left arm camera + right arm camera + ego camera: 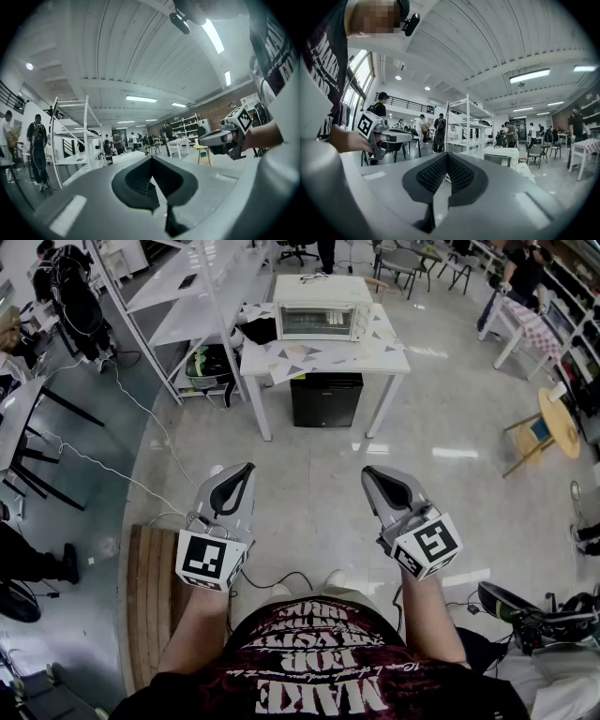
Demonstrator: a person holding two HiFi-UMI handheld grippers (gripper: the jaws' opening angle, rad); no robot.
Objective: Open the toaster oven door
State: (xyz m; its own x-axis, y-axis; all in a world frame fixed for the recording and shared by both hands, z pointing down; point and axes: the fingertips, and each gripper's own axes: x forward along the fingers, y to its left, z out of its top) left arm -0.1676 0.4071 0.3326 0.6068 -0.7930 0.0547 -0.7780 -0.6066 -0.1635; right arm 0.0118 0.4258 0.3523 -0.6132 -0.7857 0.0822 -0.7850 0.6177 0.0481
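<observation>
The white toaster oven (322,317) stands on a white table (328,360) far ahead of me, its glass door closed; in the right gripper view the toaster oven (501,157) shows small, right of centre. Both grippers are held close to my body, well short of the table and over the floor. My left gripper (246,468) is shut with nothing between its fingers, and my right gripper (367,472) is shut and empty too. The left gripper (151,161) and right gripper (446,157) point level into the room, pads touching at the tips.
A black cabinet (326,399) sits under the table. White shelving (187,296) stands to the table's left and a round wooden side table (560,420) at the right. A wooden platform (150,587) and loose cables lie by my feet. People stand in the background.
</observation>
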